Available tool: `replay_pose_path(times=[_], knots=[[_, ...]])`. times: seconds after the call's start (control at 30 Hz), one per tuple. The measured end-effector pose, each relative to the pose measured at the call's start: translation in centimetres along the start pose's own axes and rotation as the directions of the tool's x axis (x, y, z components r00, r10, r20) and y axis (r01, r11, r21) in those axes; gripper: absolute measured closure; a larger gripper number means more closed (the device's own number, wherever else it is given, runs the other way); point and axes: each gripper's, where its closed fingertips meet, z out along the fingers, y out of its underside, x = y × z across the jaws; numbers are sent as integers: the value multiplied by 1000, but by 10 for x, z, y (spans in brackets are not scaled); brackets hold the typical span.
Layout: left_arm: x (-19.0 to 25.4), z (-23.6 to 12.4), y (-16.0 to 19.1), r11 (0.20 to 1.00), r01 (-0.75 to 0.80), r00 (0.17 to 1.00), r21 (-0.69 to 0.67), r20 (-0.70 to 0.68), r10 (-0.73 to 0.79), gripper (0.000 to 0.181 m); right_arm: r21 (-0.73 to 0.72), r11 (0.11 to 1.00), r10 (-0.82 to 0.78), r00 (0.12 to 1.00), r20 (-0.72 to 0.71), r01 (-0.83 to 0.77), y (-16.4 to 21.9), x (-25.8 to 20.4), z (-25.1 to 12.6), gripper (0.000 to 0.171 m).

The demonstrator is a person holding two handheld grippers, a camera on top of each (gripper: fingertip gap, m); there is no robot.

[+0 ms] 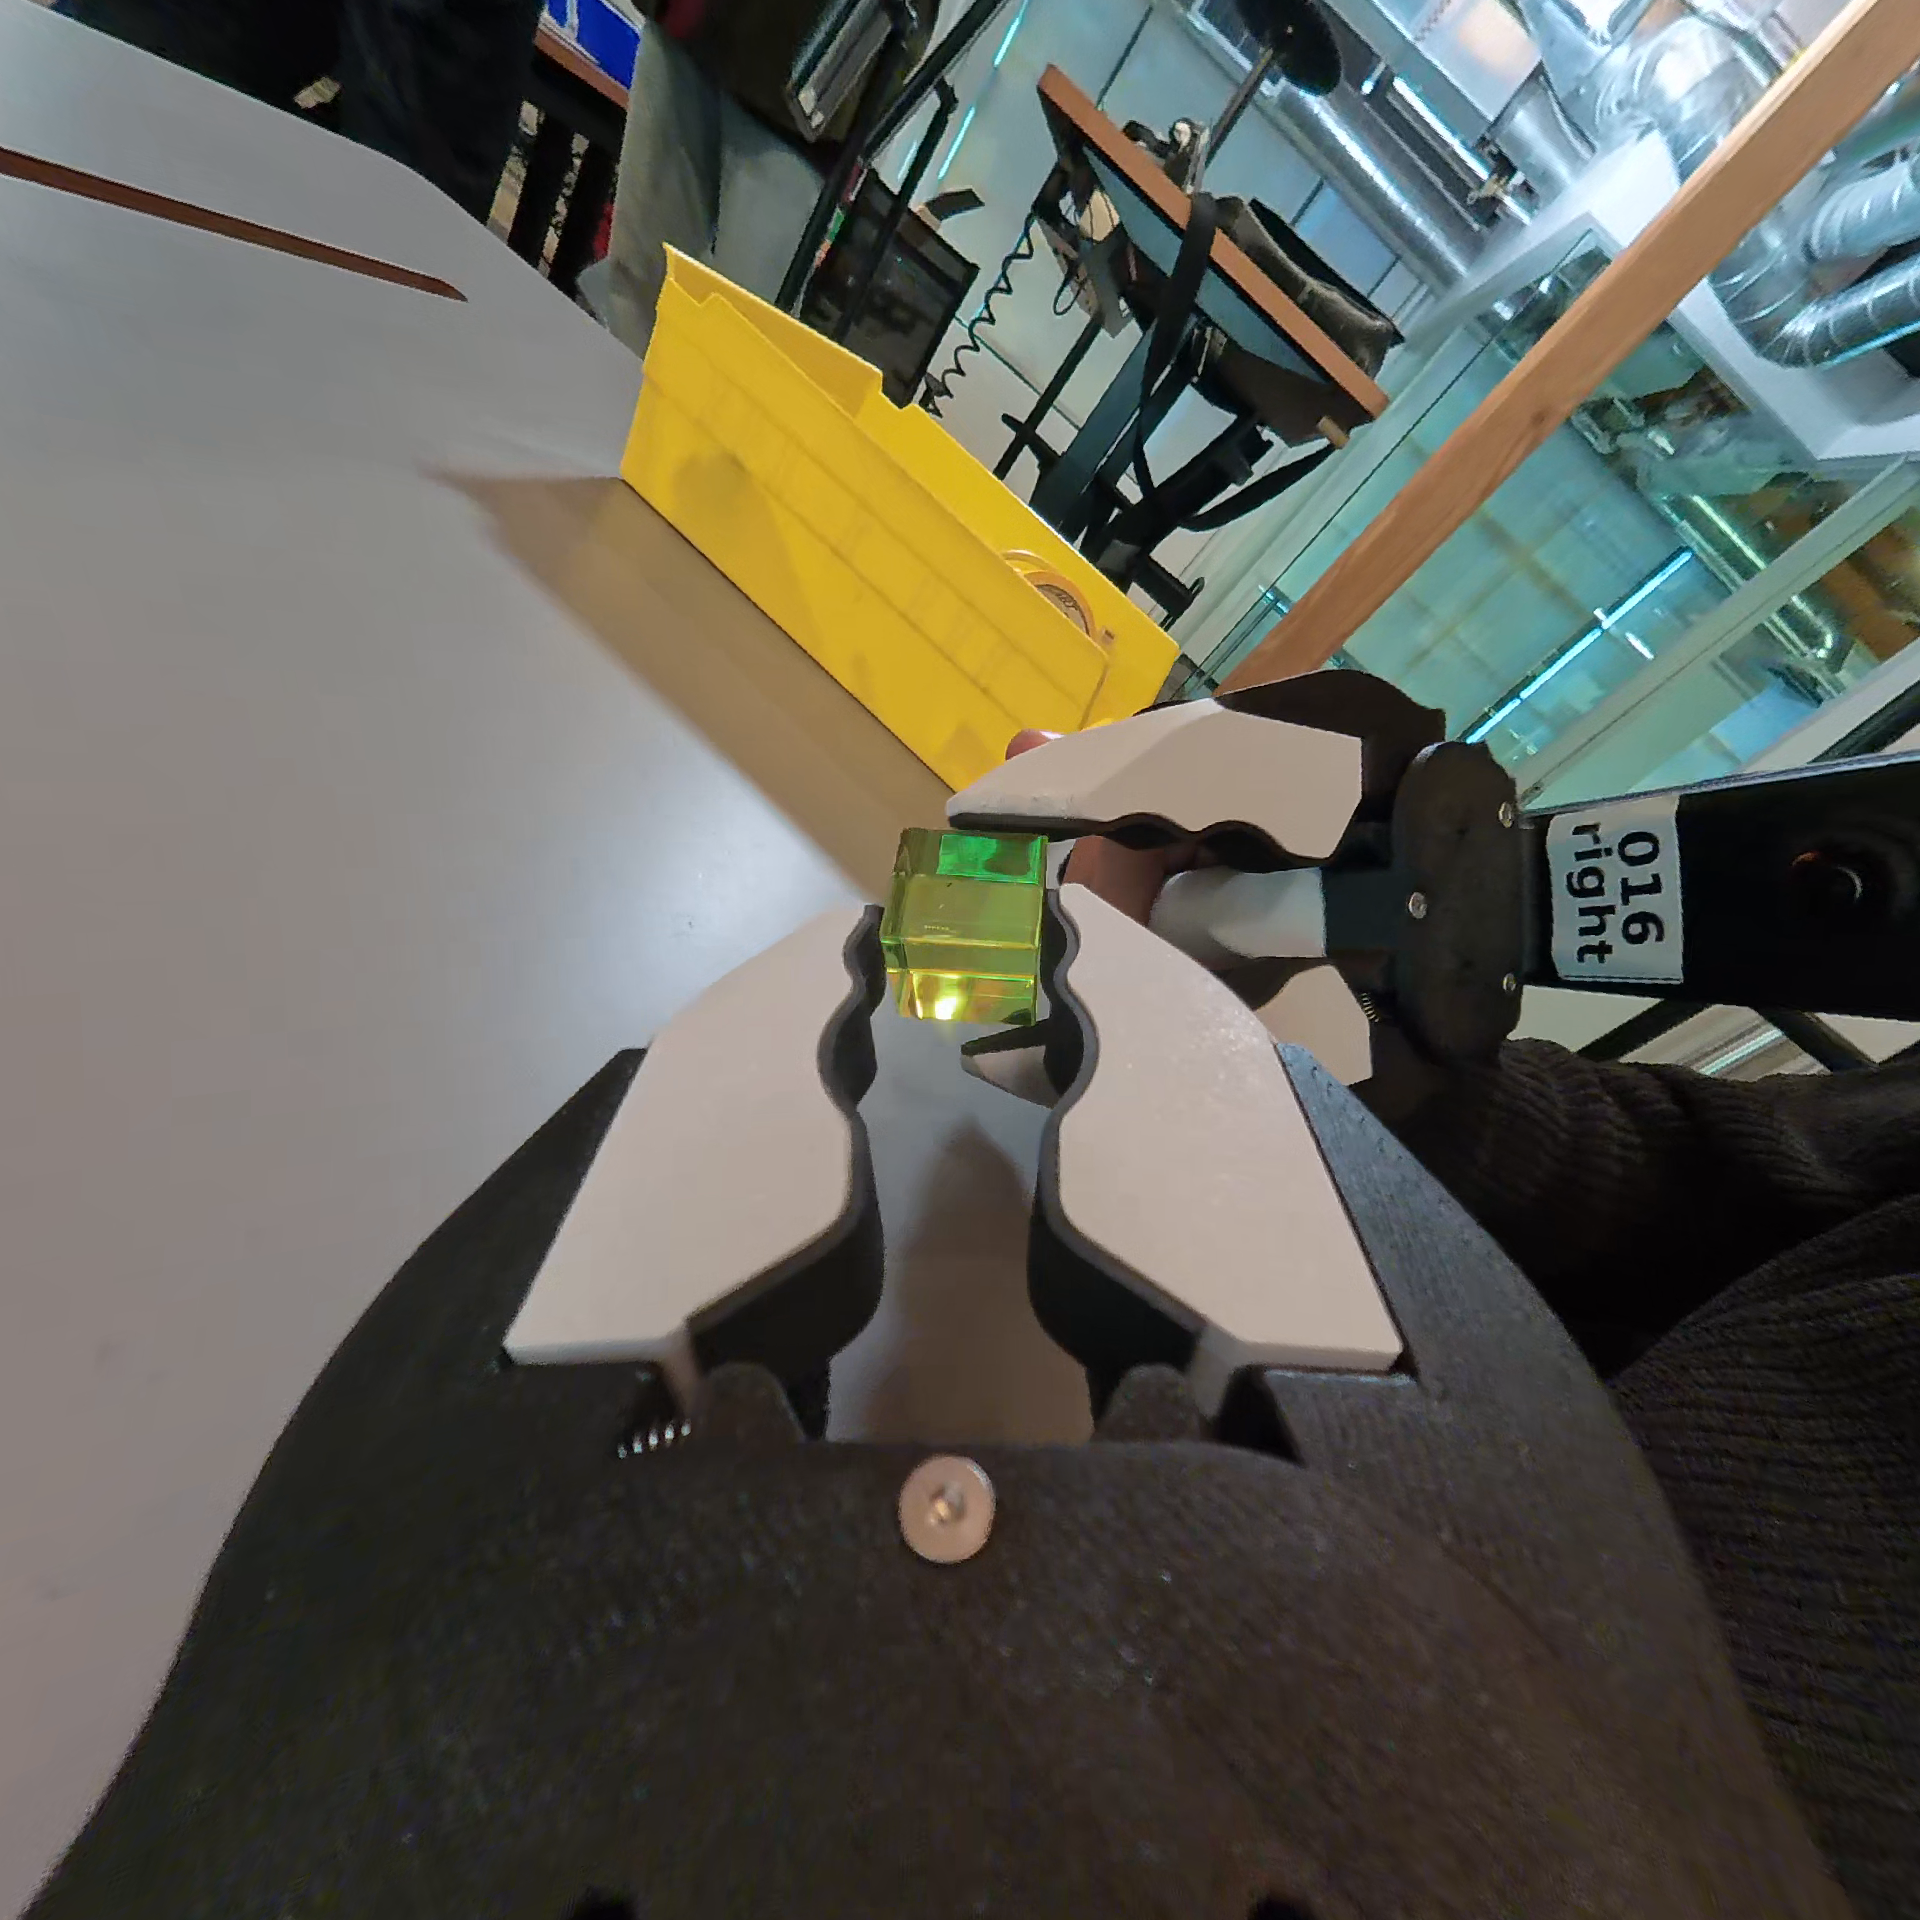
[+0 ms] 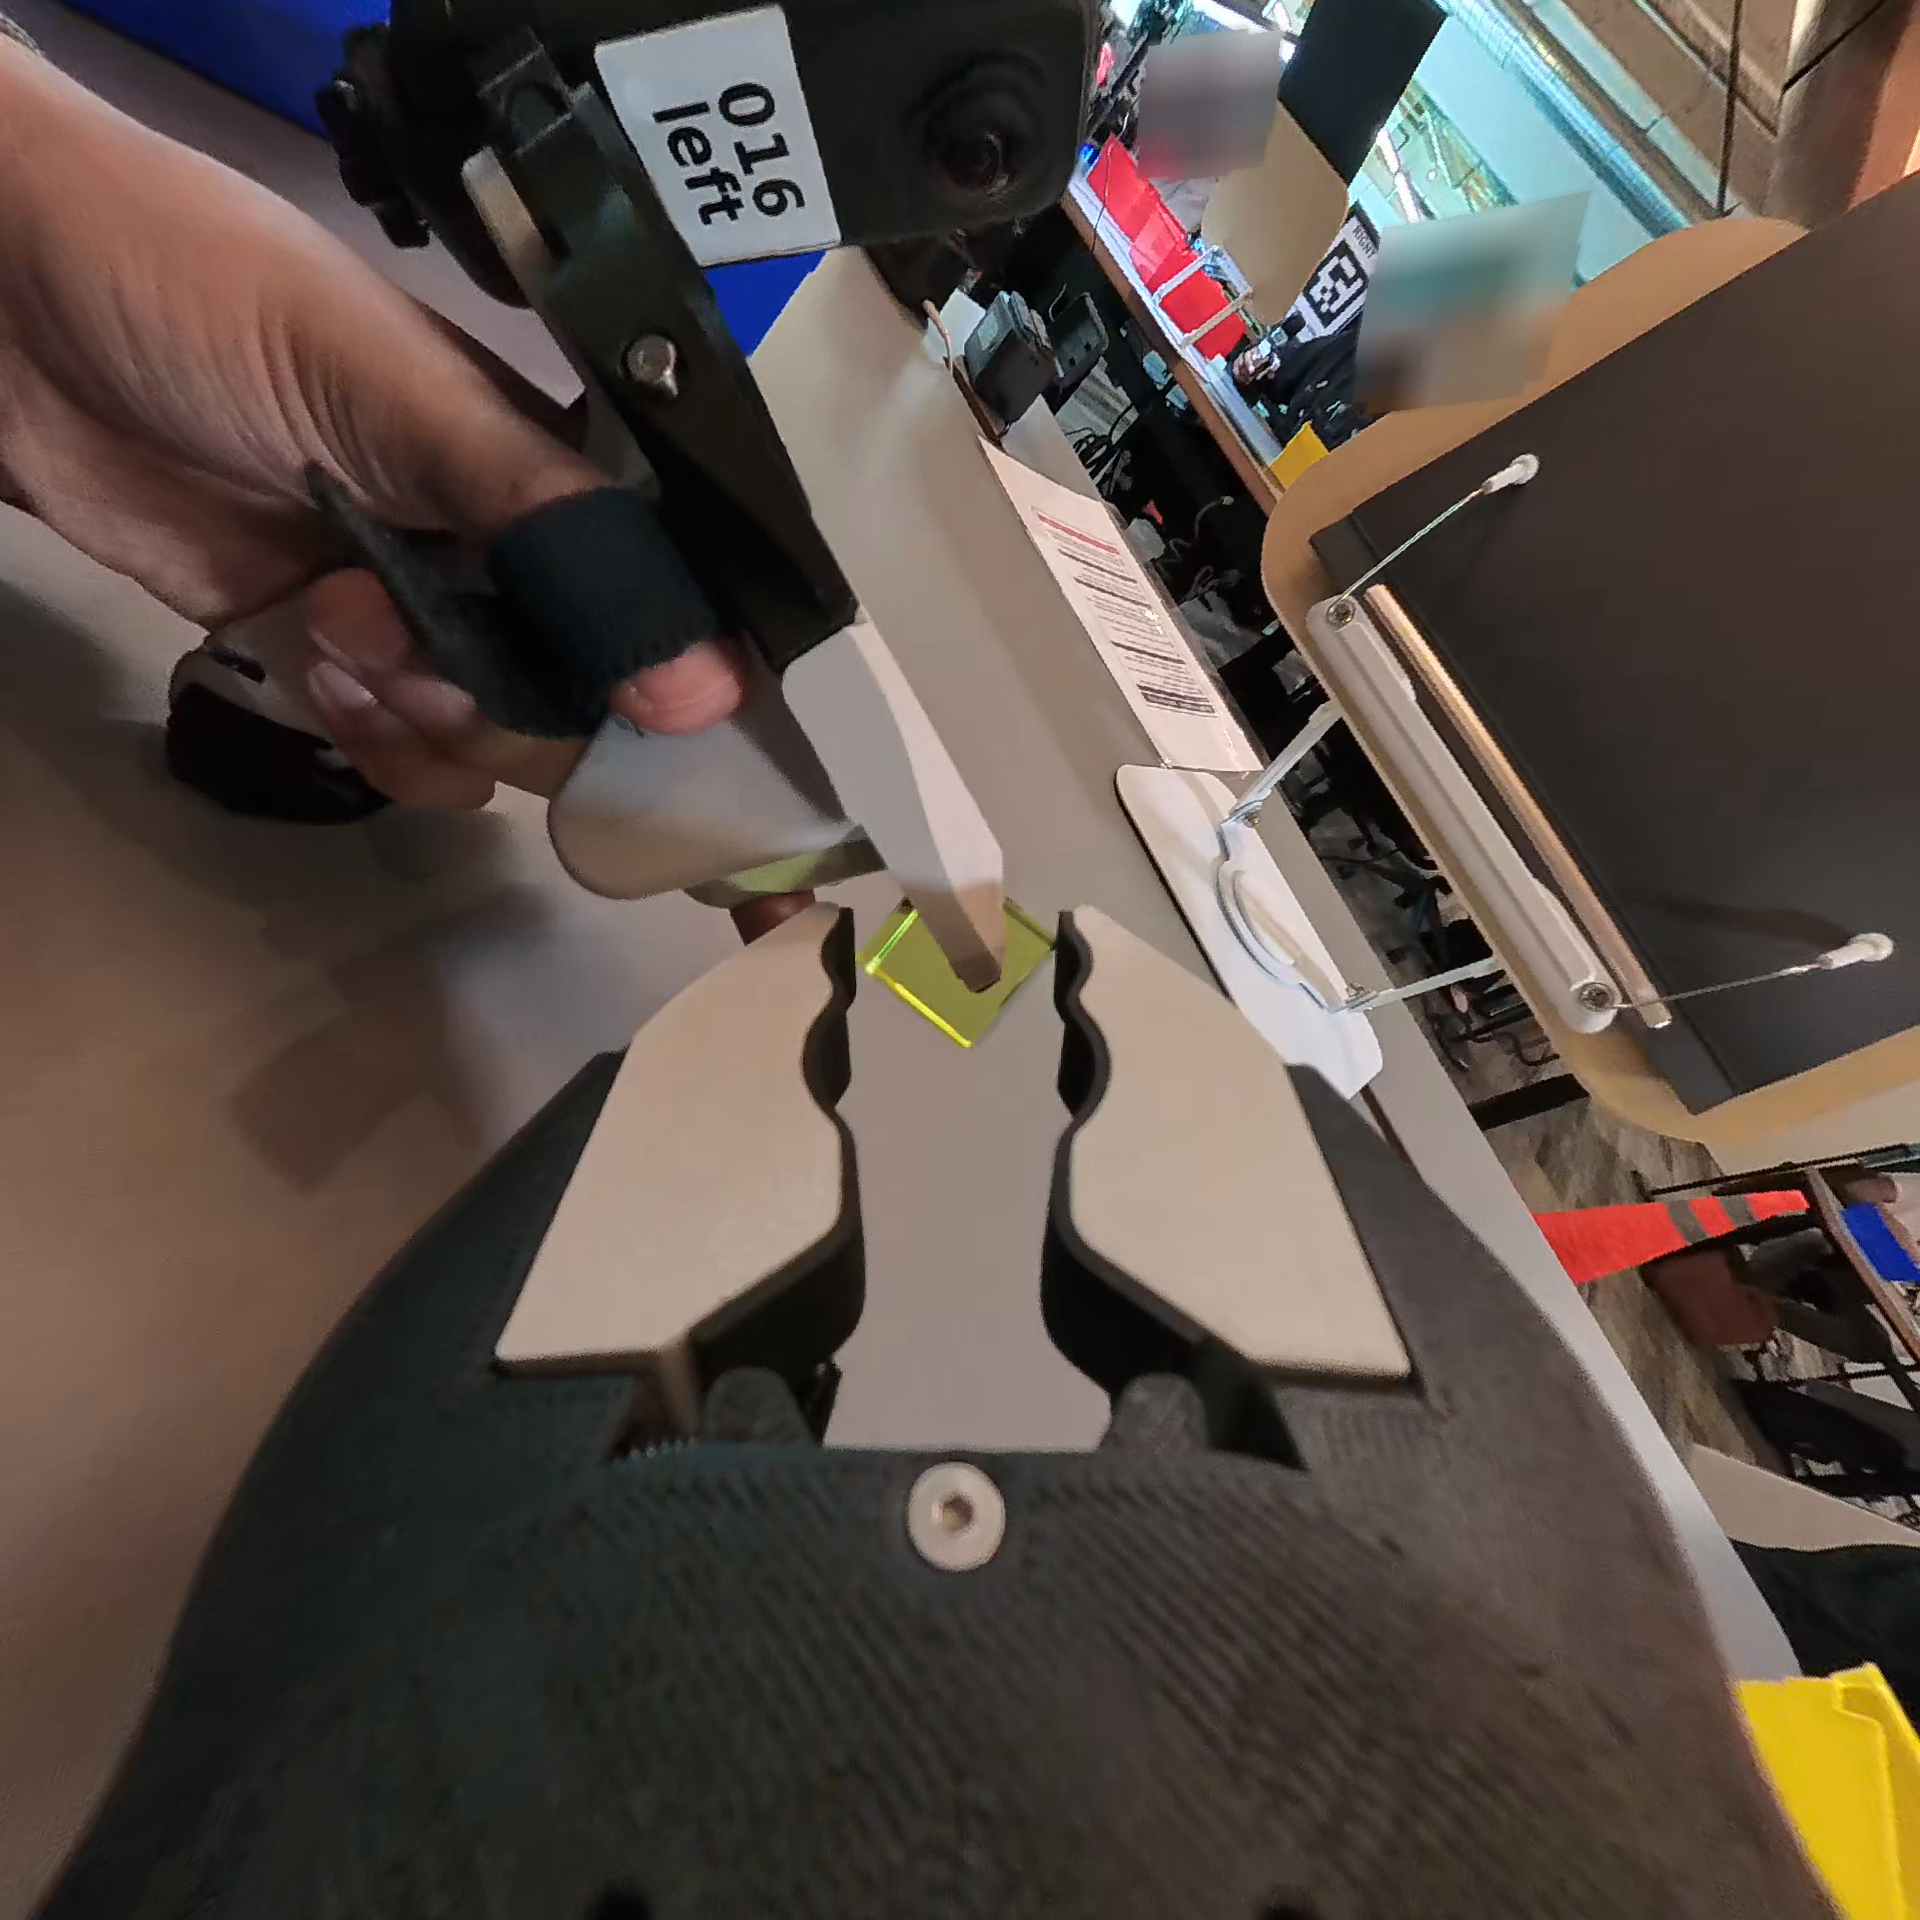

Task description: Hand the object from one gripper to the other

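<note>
A translucent green cube [image 1: 966, 935] is held above the grey table [image 1: 312, 727] between the fingertips of my left gripper [image 1: 961, 925], which is shut on it. My right gripper [image 1: 975, 935] comes in from the right. Its jaws are open, one finger above the cube and one below, both very close to it. In the right wrist view the cube [image 2: 914, 971] lies between the spread fingertips of my right gripper [image 2: 956, 935]. One finger of the left gripper [image 2: 935, 935] partly hides it.
A yellow bin [image 1: 883, 499] stands on the table beyond the grippers; its corner shows in the right wrist view [image 2: 1829, 1787]. A printed sheet [image 2: 1122, 603], a white pad [image 2: 1247, 914] and a black panel with wire stays [image 2: 1662, 675] lie to the right. A person's hand [image 2: 260, 416] holds the left gripper. The tips of both grippers are at nearly the same place.
</note>
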Motion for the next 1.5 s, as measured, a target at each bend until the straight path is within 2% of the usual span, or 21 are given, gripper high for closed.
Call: replay_pose_path(times=[0.2,0.43,0.57,0.67,0.8,0.87,0.97,1.17,1.3,1.4,1.5], knots=[[2,-7,-14,993,78,996,93,-58,-73,153,54,993,106,994,23,-108,0,3,1,118],[20,-25,-45,930,229,949,289,-281,-146,153,144,924,339,934,115,-354,-8,10,-3,107],[33,-34,-54,915,197,937,353,-341,-70,154,244,808,464,835,296,-536,-31,7,-14,110],[44,-35,-54,919,124,940,374,-342,12,153,300,695,541,750,380,-653,-42,16,-24,117],[53,-28,-47,934,28,943,356,-319,94,153,351,578,577,673,463,-737,-51,29,-37,128],[56,-25,-44,936,11,943,352,-316,108,153,350,551,577,649,496,-757,-53,29,-40,133],[61,-23,-42,938,20,935,346,-340,105,154,312,573,555,639,532,-758,-54,19,-38,143],[66,-23,-42,936,29,926,350,-362,107,152,302,552,555,613,563,-777,-56,19,-42,144],[61,-22,-42,942,66,930,329,-362,61,151,312,554,570,624,534,-772,-54,24,-41,144],[45,-19,-43,942,96,957,322,-290,2,128,305,566,620,639,455,-766,-42,36,-38,144],[25,-14,-39,953,104,980,283,-191,-51,118,269,649,633,701,329,-712,-24,42,-31,144]])
